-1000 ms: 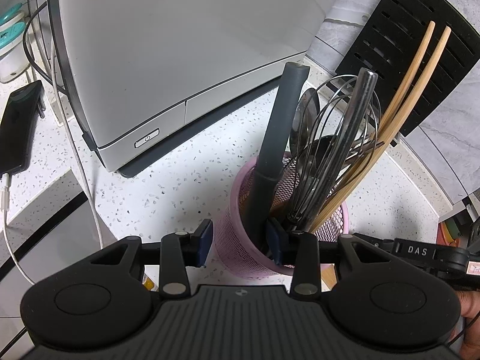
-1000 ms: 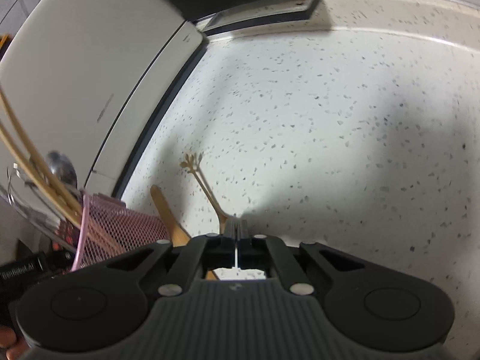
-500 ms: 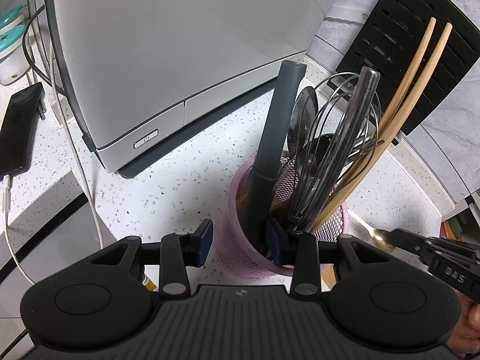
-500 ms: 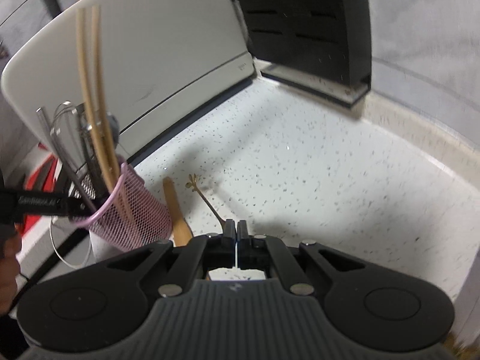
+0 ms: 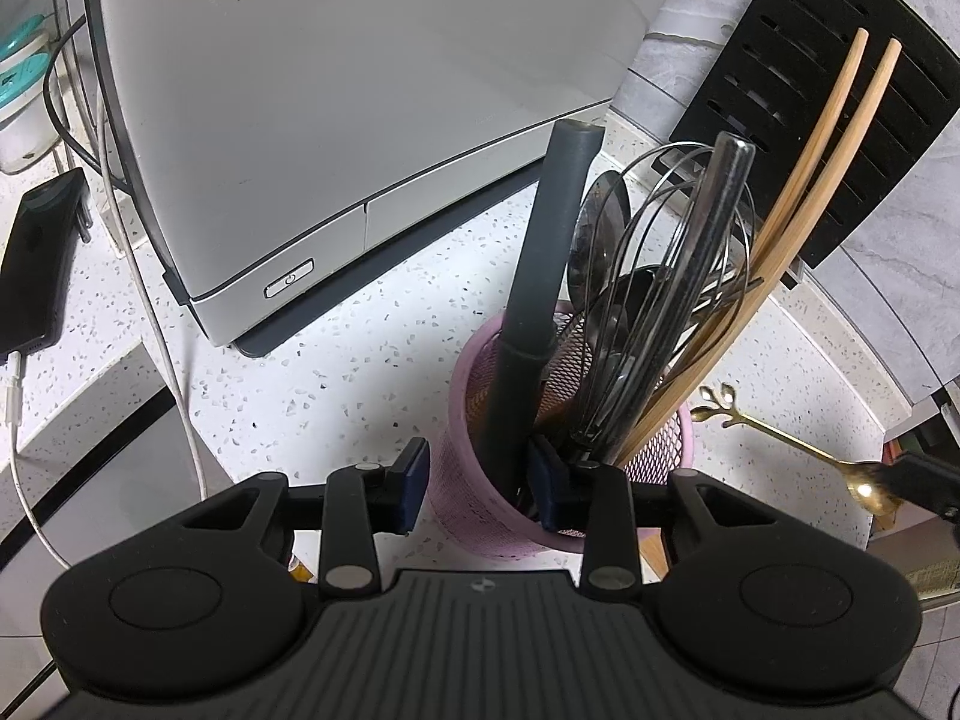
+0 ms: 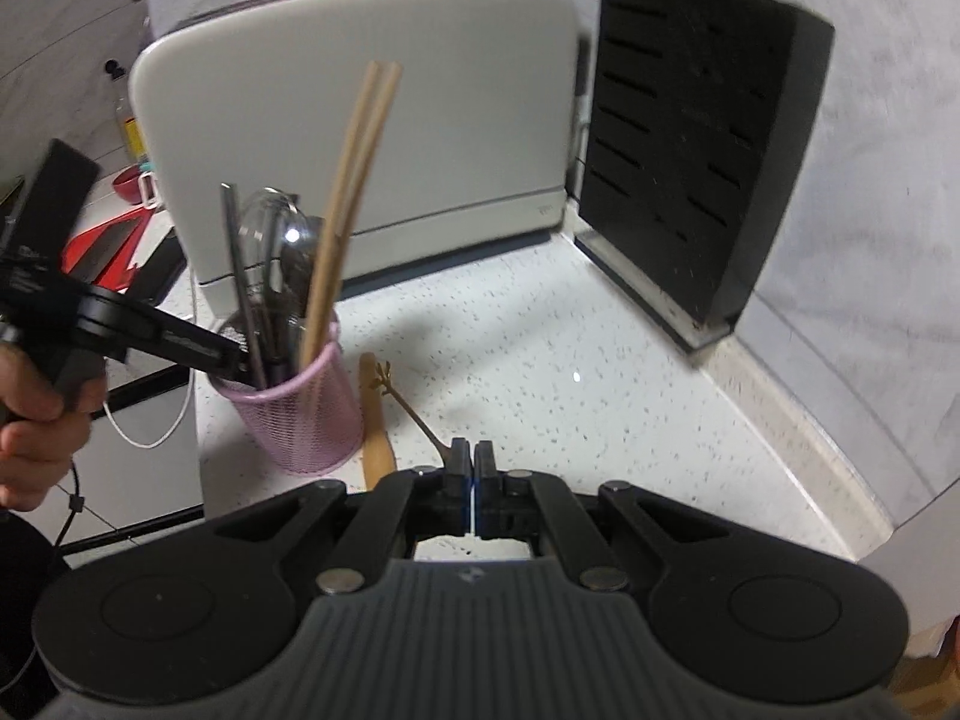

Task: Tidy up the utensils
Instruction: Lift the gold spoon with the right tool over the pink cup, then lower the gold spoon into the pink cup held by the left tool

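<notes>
A pink mesh holder (image 5: 480, 498) (image 6: 300, 414) stands on the speckled counter. It holds a grey-handled tool (image 5: 540, 264), a whisk (image 5: 672, 276), spoons and wooden chopsticks (image 5: 798, 216) (image 6: 342, 204). My left gripper (image 5: 477, 474) grips the holder's near rim, one finger outside, one inside. My right gripper (image 6: 473, 468) is shut on a small gold spoon (image 6: 414, 408) (image 5: 780, 432) with a leaf-shaped handle end, held in the air right of the holder, handle toward it.
A wooden spatula (image 6: 375, 420) lies on the counter beside the holder. A large white appliance (image 5: 336, 90) (image 6: 360, 138) stands behind. A black knife block (image 6: 696, 150) (image 5: 840, 90) leans at the back right. A phone with cable (image 5: 36, 258) lies at left.
My right gripper has lifted the gold spoon off the counter and tilted up, so the holder and knife block now show. The spoon has appeared right of the holder in the left view.
</notes>
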A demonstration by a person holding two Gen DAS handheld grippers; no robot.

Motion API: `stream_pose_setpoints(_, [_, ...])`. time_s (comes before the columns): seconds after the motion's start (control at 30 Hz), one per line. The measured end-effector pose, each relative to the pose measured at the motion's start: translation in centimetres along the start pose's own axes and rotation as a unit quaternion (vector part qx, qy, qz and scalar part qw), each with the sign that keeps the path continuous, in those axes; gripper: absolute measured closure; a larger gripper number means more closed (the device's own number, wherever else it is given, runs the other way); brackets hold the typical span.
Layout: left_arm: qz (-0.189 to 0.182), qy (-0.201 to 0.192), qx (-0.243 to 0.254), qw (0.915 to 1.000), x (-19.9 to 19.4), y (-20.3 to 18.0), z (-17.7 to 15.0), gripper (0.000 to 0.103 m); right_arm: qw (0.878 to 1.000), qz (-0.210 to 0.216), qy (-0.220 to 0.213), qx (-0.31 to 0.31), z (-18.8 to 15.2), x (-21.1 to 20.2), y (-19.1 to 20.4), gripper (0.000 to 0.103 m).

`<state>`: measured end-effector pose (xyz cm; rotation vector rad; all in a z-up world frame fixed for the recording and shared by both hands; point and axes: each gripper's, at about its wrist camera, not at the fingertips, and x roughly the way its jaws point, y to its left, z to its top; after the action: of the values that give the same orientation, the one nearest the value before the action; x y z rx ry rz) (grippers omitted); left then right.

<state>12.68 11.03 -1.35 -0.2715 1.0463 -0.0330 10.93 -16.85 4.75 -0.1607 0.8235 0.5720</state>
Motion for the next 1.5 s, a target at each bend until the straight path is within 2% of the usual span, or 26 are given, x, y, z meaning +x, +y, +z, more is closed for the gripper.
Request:
stream_pose_setpoints(0.43, [0.0, 0.001, 0.001, 1.0, 0.0, 0.0, 0.0, 0.063, 0.999, 0.01, -0.013, -0.05, 2.0, -2.7, 2.5, 0.103])
stream_pose_setpoints(0.97, [-0.002, -0.001, 0.003, 1.0, -0.1, 0.1, 0.0, 0.064, 0.988, 0.002, 0.008, -0.152, 4.9, -0.6, 7.0, 0.103])
stream_pose_setpoints(1.17, [-0.003, -0.001, 0.003, 1.0, -0.1, 0.1, 0.0, 0.064, 0.987, -0.002, -0.014, -0.16, 6.4, -0.4, 7.3, 0.103])
stream_pose_setpoints(1.5, [-0.004, -0.001, 0.001, 1.0, -0.2, 0.1, 0.1, 0.064, 0.985, 0.018, -0.076, -0.156, 9.4, 0.7, 8.6, 0.103])
